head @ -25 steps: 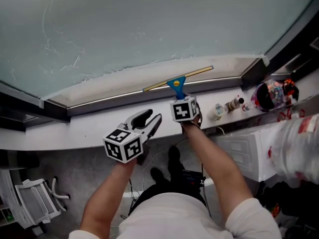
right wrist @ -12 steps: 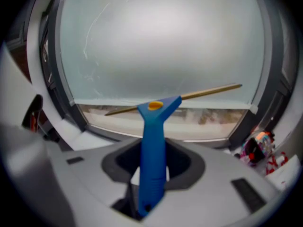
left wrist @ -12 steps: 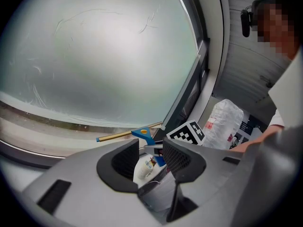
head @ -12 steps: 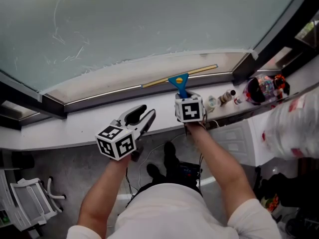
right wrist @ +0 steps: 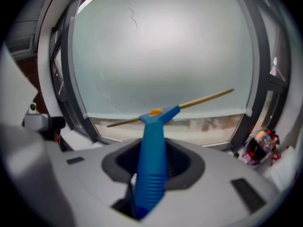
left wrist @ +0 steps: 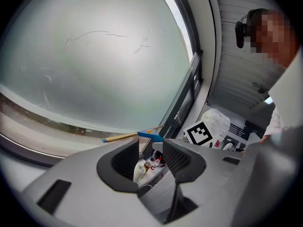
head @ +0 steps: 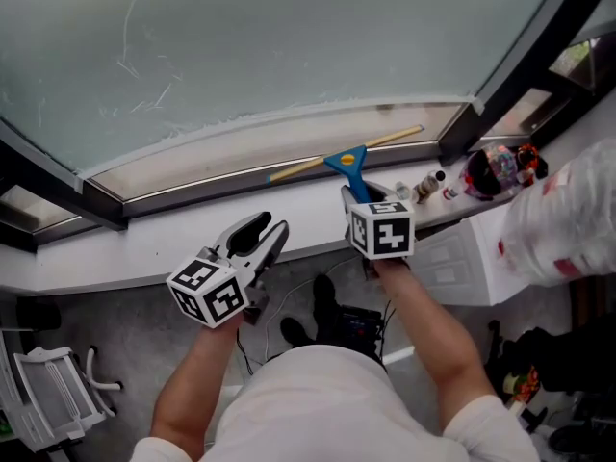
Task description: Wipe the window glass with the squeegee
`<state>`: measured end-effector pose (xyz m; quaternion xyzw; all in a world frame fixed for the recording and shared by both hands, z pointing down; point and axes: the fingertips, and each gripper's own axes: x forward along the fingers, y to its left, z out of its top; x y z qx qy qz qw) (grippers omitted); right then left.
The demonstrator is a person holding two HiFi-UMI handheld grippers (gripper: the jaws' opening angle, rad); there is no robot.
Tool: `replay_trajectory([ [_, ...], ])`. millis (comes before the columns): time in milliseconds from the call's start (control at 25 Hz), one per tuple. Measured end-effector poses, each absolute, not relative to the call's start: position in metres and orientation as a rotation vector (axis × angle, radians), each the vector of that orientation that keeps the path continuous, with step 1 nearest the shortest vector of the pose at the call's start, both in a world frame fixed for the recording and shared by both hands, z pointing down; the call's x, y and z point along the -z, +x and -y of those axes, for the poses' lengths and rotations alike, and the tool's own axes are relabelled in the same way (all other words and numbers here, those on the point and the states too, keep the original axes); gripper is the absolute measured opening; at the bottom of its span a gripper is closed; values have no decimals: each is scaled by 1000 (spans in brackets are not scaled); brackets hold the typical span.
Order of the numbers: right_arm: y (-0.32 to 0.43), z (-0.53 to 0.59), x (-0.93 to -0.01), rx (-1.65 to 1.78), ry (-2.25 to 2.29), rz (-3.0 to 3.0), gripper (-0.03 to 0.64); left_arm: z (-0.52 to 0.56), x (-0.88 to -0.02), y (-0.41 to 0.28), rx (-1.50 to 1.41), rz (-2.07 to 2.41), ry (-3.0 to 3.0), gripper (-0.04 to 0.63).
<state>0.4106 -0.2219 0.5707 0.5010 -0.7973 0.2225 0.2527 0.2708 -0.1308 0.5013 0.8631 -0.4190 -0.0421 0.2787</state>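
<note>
The window glass [head: 289,37] fills the top of the head view, with faint streaks at its upper left. My right gripper [head: 358,196] is shut on the blue handle of the squeegee [head: 348,165]. Its brass blade bar slants along the glass's bottom edge, above the white sill [head: 144,243]; I cannot tell whether it touches. In the right gripper view the handle [right wrist: 151,164] stands upright between the jaws of the right gripper [right wrist: 152,167]. My left gripper [head: 262,231] hangs open and empty, lower and to the left, over the sill. In the left gripper view the left gripper [left wrist: 151,156] holds nothing.
Black window frame bars [head: 500,75] run at right and left. Small bottles [head: 425,189] and a colourful bag [head: 496,169] sit on the sill's right end, beside a white plastic bag [head: 568,219]. Cables [head: 337,320] lie on the floor below; a white rack [head: 48,407] stands bottom left.
My right gripper with the squeegee has drawn down and back toward me, the blade staying by the glass's bottom edge. The left gripper has sunk lower and leftward, still open.
</note>
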Motion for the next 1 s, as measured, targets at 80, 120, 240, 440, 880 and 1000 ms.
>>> replay_trajectory([
  [80,410,211,-560,-606,1374,2191,144,121,-498,269,128,1110,2321,178],
  [120,410,205,-555,-612,1384,2200,144,116,-497,268,134,1106,2322,178],
  [240,414,187,-543,-649,1407,2217,144,102,-493,266,151,1098,2322,178],
  [440,428,160,-529,-675,1421,2232,144,81,-490,268,161,1091,2323,178],
  [880,474,127,-492,-668,1446,2296,144,57,-463,281,184,1179,2337,178],
  [1000,492,119,-482,-655,1450,2310,144,51,-458,288,198,1219,2324,178],
])
